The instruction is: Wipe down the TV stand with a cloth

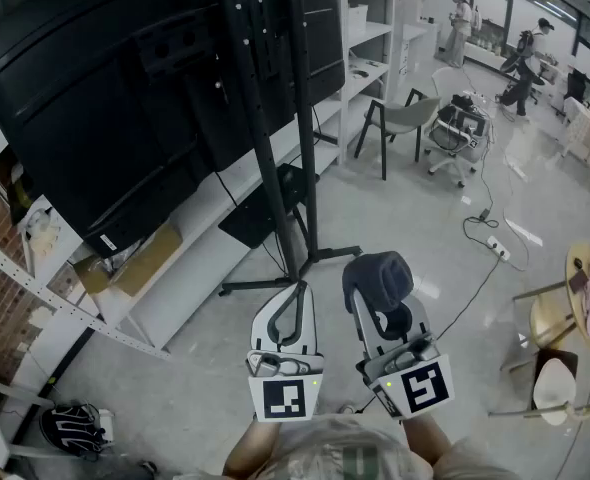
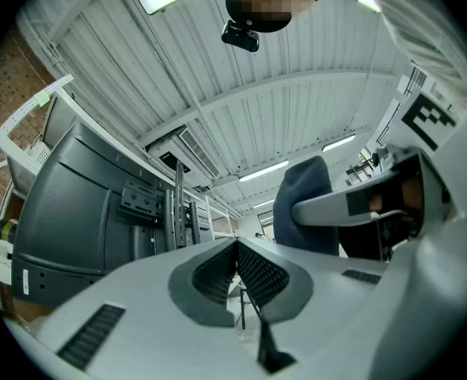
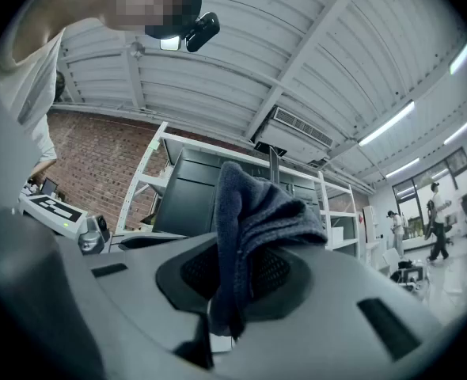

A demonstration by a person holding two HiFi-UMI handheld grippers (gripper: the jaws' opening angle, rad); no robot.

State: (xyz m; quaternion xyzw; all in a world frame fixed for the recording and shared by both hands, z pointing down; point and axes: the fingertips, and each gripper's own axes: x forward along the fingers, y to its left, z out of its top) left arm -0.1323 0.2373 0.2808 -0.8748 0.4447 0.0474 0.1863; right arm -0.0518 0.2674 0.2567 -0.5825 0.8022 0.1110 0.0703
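a: cloth (image 1: pixel 377 273), how did it look to handle?
b: soft, light, floppy by the look. right gripper (image 1: pixel 379 303) pinched one fold, rest bunched over its jaws, apart from the tv stand (image 1: pixel 275 148). left gripper (image 1: pixel 297 293) clamped on nothing.
a: unclear?
b: stand's top ran out of frame; base partly behind left gripper.

Glossy floor (image 1: pixel 425 230) with TV stand (image 1: pixel 306 198), chair (image 1: pixel 403 120), power strip (image 1: pixel 497 248)

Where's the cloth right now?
In the head view the dark cloth sits low centre, clamped in the right gripper, just right of the base of the TV stand.
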